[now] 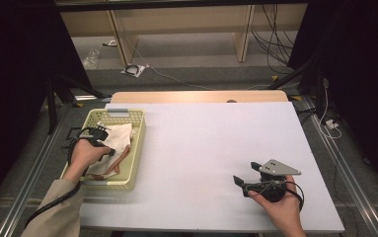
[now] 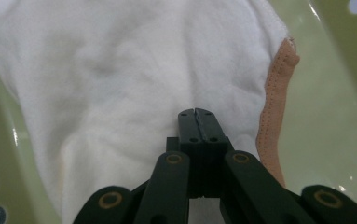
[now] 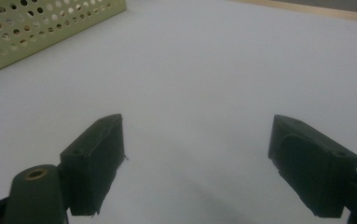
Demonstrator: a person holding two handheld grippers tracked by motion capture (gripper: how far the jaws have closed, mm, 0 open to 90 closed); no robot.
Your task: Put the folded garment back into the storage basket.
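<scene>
At the left of the bench – a flat, matte, pale lavender-grey sheet over a light wooden top – sits a rectangular basket of pale yellow-green plastic, its walls pierced with rows of round holes. Inside it lies a white cloth, soft and rumpled, with shallow folds and a slightly fuzzy weave; a tan strip with a stitched seam runs along 1 edge of it. The cloth covers much of the basket floor, and the smooth, glossy plastic shows on either side of it in the left gripper view.

The left claw reaches down into the basket from the person's left hand. Its 2 black jaws are clenched, tips pressed together right on the surface of the cloth; whether any fabric is pinched between them I cannot tell.

Well apart, on the bare sheet toward the right, the right hand holds the right claw low over the bench – released, its 2 blocky black jaws standing wide with nothing between them. A grey 3-cornered plate rides on its top, and the corner of the perforated basket shows far off in the right gripper view.
</scene>
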